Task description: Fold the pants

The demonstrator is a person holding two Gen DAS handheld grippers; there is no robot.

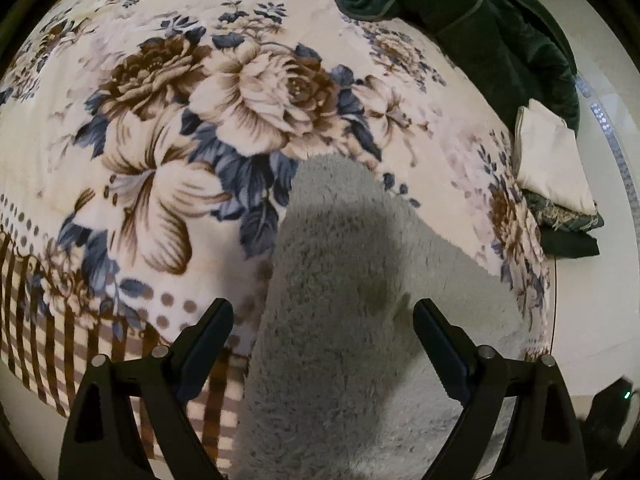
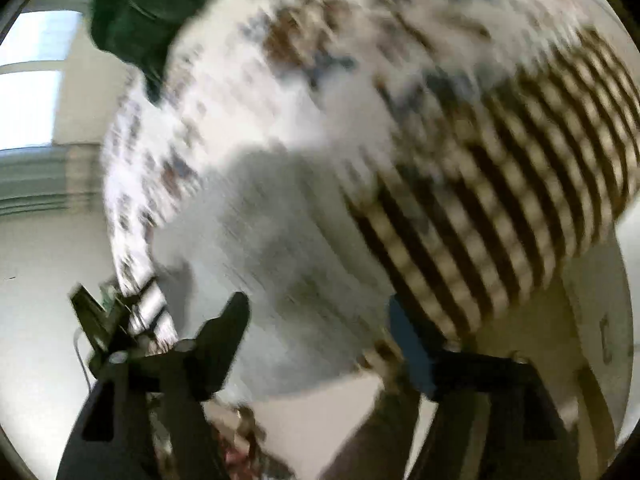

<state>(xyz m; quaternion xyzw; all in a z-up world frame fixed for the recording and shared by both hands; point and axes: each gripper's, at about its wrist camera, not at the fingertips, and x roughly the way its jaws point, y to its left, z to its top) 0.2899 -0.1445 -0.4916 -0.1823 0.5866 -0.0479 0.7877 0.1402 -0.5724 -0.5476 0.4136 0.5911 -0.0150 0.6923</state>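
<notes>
Pants (image 1: 360,300) of fluffy grey fabric lie on the floral blanket (image 1: 160,120) covering the bed. Left gripper (image 1: 323,328) hovers above them, released and holding nothing. Right gripper (image 2: 318,320), blurred, is likewise spread wide over the pants.

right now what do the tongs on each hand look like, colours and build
Both sets of tongs are matte black plastic. The left tongs have two angular fingers on arms with triangular cut-outs and round silver pivot pins; the right finger's inner edge looks serrated. The right tongs show the same black arms and silver pins, though motion blur hides detail; one pad looks bluish. No sleeves or cables show clearly.
</notes>
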